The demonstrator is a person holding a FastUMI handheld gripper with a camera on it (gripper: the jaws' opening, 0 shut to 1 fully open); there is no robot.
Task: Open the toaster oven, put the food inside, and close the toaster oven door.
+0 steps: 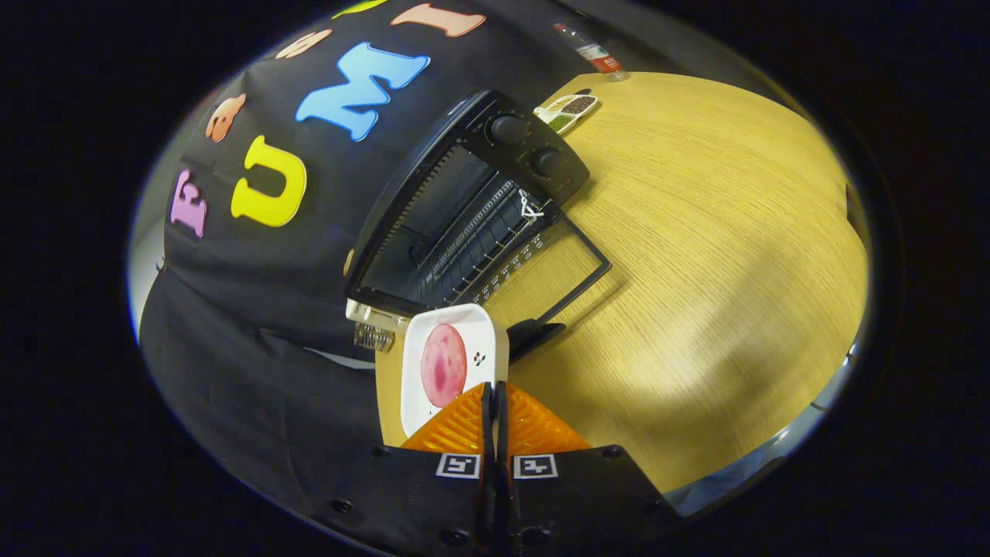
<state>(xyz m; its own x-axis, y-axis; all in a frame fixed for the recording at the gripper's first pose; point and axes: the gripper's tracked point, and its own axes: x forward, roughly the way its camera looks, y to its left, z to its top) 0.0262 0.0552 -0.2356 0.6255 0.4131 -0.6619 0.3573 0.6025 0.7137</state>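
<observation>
– How many things?
– One oven (472, 209), door (553, 267) down on the counter (696, 271); one plate (448, 363) with one round slice (443, 365).
– And the claw (495, 402)?
– Clenched on the plate's near rim, plate's long axis pointing to the oven just beyond.

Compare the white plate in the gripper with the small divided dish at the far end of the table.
The white plate is held edge-on by the shut gripper; the divided dish rests beyond the toaster oven. The plate carries one pink round slice; the dish holds several fillings. Both are white.
</observation>
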